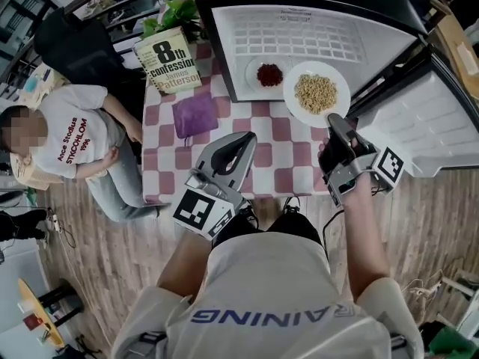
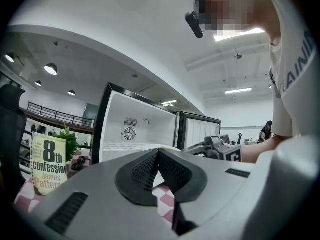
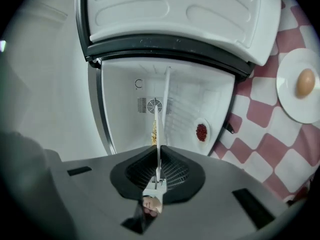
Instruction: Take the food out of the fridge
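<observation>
Left gripper point(image 1: 245, 140): at about 11 o'clock from the person's chest, over the checked table point(image 1: 269, 159). Its jaws are pressed together on nothing.
Right gripper point(image 1: 334, 122): at about 1 o'clock. Its jaws pinch the near rim of the big plate point(image 1: 317, 66), which its own view shows as a thin white edge caught between the pads.
Big plate: carries pale grains point(image 1: 316, 93) and sits across the fridge's front lip, partly inside and partly over the table.
Key relation: the plate runs from the right jaws towards 11 o'clock, lying flat and edge-on to them. It is round, so it has no long axis. The way out is probably straight back towards 6 o'clock.
Nearer hand: the right, which already has it. The left is well apart at 9 o'clock from the plate.
Small plate point(image 1: 253, 72): holds red food point(image 1: 269, 74), is just beside the big one at its 10 o'clock, and is fully inside.
Fridge point(image 1: 299, 32): at 12 o'clock, with its door point(image 1: 419, 126) swung open at 2 o'clock.
Risk: a one-sided rim grip may tip the grains.
</observation>
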A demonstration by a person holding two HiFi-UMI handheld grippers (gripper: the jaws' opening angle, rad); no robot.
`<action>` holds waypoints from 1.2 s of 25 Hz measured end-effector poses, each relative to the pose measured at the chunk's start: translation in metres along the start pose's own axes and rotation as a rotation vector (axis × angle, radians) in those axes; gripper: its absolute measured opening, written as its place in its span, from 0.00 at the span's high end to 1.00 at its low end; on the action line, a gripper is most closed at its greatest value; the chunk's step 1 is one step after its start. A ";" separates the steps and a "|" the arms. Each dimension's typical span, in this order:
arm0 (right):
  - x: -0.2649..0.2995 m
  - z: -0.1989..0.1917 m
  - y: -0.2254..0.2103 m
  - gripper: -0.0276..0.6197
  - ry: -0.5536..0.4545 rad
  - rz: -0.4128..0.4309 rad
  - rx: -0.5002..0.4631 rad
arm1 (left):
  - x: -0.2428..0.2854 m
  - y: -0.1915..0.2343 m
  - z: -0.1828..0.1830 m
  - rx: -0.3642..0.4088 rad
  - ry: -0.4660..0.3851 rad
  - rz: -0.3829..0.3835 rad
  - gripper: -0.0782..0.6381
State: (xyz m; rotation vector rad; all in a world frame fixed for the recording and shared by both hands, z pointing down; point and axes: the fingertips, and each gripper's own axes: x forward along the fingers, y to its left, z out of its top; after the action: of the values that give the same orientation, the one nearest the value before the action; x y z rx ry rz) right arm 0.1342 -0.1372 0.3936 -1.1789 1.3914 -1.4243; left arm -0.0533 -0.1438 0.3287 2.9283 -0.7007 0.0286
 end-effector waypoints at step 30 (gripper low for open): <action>-0.088 -0.053 -0.265 0.91 0.048 -0.322 0.133 | 0.025 -0.041 -0.073 -0.005 0.189 -0.129 0.88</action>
State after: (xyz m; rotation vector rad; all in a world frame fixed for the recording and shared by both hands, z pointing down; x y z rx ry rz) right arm 0.1199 -0.0203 0.6528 -1.3310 1.1536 -1.7502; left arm -0.0114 -0.1090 0.3968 2.9079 -0.4822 0.2864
